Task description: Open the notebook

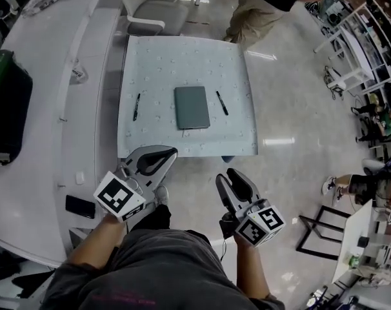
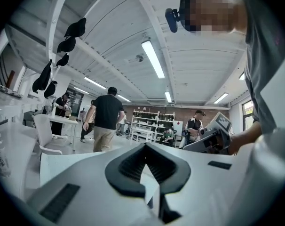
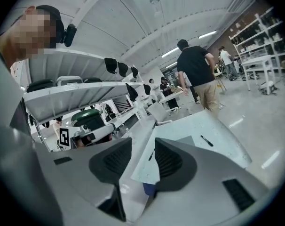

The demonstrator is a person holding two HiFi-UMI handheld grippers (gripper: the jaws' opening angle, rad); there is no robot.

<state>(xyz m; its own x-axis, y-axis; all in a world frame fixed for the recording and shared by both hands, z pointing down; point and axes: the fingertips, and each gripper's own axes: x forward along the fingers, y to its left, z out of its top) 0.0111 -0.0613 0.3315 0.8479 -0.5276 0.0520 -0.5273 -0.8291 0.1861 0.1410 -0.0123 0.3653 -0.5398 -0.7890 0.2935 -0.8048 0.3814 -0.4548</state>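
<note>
Head view: square worktop [image 1: 150, 63] with a pale dotted cover. The notebook [image 1: 191, 107] lies flat near its middle, grey-green cover shut. Its long axis runs away from the person, with a short edge nearest them and the far end leaning a little to the left. Which long side carries the spine cannot be told.

Two dark pens flank it, neither touching it. The left pen [image 1: 137, 106] lies roughly parallel to the notebook. The right pen [image 1: 222, 103] lies on a diagonal, far end toward the notebook.

Left gripper [image 1: 173, 152]: held low by the worktop's near edge, well apart from the notebook. In its own view the left gripper [image 2: 145, 147] has its jaw tips pressed together, and only a hollow shows between the dark pads (nothing caught in it).

Right gripper [image 1: 229, 176]: held short of the near edge, pointing toward the worktop. In its own view the right gripper [image 3: 142, 145] has its jaws spread, nothing between them. A corner of the notebook [image 3: 189, 139] shows just past the jaw on that view's right.

Surroundings: a person in a black shirt [image 1: 260, 5] stands beyond the far edge. A pale chair [image 1: 150, 5] sits at the far left. A long white counter [image 1: 40, 141] runs along the left, with a dark phone [image 1: 80, 206] lying on it.
</note>
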